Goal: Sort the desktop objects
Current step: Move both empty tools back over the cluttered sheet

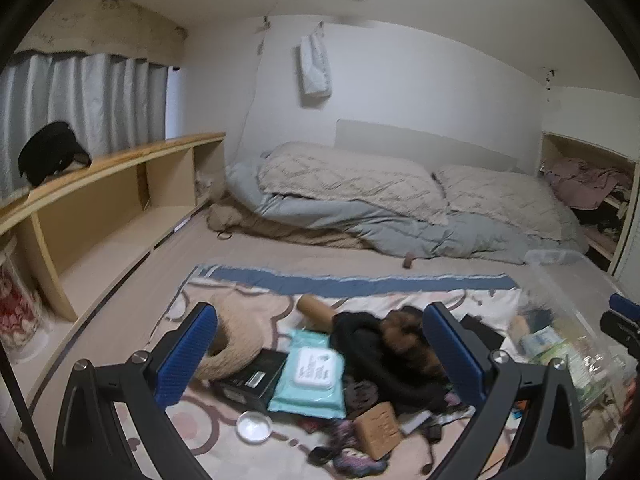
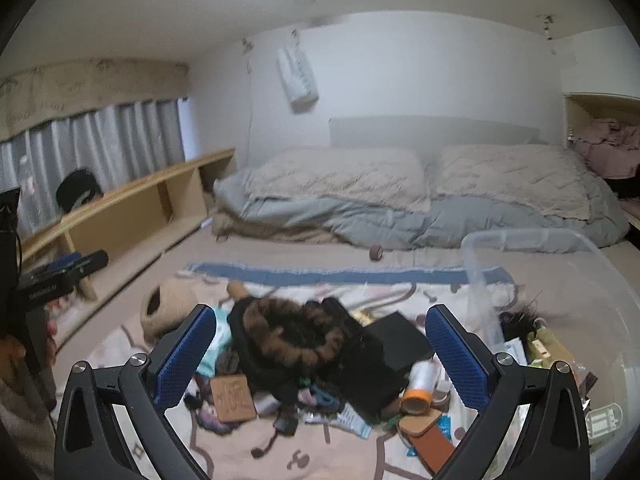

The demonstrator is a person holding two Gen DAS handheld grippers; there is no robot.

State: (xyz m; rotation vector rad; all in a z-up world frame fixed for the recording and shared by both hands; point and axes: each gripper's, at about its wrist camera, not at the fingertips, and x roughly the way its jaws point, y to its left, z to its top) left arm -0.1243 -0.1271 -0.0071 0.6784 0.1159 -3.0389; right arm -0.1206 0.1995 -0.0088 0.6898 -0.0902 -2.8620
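Both claws are wide and empty: left claw [image 1: 316, 354] and right claw [image 2: 320, 354] hover above the clutter, nothing between the fingers. My read: this is a survey/approach pose, gaps kept wide so either can drop over a bulky item.

Landmark = clear plastic bin [image 2: 560, 240], sitting on the bed at the right edge of the patterned blanket [image 1: 240, 284]. Likely the sort target: it already holds a few items (packets, something green, a small white case), too blurred to name. The open top faces up and it touches the pile, so drops stay short.

The things to sort all lie left of the bin on the blanket:
- black fur-trimmed garment [image 2: 296, 336], heaped at the centre of the pile, just beside the bin. It covers other items, so probably worth clearing early.
- black box [image 2: 400, 340], between garment and bin, partly under the garment.
- wet wipes pack [image 1: 312, 376], left of the garment, resting on another black box [image 1: 252, 380].
- brown leather card case [image 2: 233, 397], flat, near side.
- small white lid [image 1: 254, 426], near side, well left of the bin.
- beige knit hat [image 1: 228, 340], farthest from the bin.
- orange-capped tube [image 2: 418, 386], close to the bin's wall.

Risk: the garment is soft and may drag small items along.
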